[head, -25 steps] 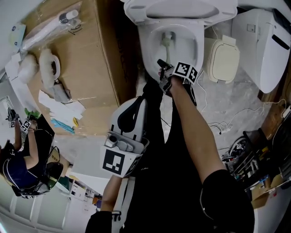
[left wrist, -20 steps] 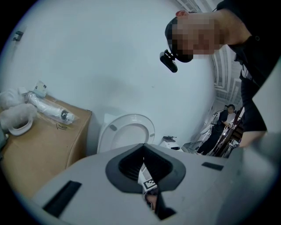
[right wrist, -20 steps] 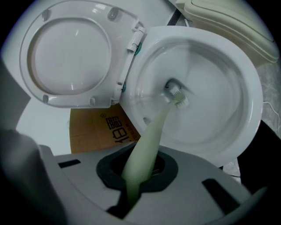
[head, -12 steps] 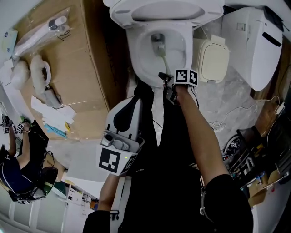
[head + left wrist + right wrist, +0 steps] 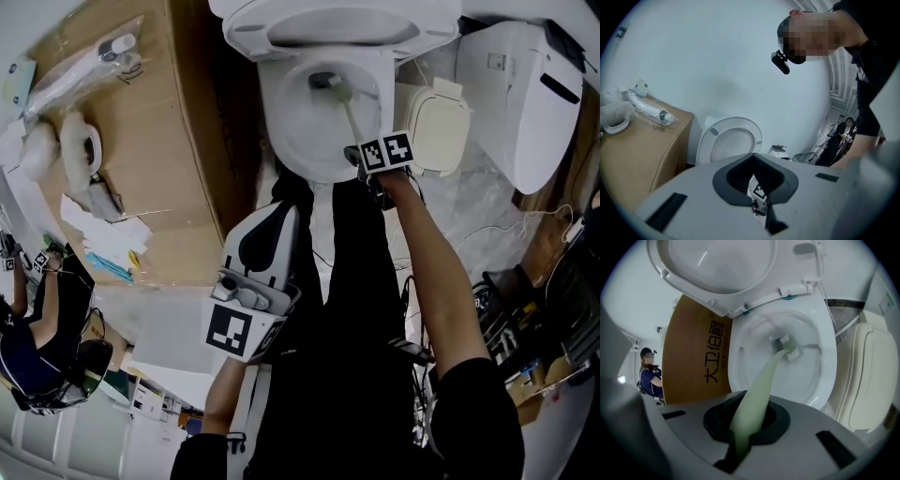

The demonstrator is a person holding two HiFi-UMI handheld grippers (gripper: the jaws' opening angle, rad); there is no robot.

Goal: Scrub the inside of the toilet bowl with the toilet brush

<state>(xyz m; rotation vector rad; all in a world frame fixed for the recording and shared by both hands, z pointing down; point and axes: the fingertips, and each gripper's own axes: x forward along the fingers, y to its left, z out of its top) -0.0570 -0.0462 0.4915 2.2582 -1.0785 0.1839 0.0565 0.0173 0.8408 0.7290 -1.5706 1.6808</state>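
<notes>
The fingers of my right gripper [image 5: 740, 451] are clenched on the handle of the toilet brush [image 5: 764, 376], so that its bristles reach deep inside the toilet bowl [image 5: 820, 376]. My left gripper [image 5: 761, 213] is closed and empty, away from the work.

Cardboard box [image 5: 192, 141] at left, black characters printed on its side. Up on top: plastic-wrapped white part [image 5: 89, 61], white ring-shaped piece [image 5: 82, 150], loose papers [image 5: 112, 225] near edge. Over on right, cream lid [image 5: 433, 127] lying flat on floor, big white unit [image 5: 534, 103] just beyond it. Cables [image 5: 487, 239] trailing across grey floor [image 5: 469, 197]. Lower left, person in dark top [image 5: 37, 328]. Far right, cluttered bins [image 5: 539, 319], contents too small to tell.
</notes>
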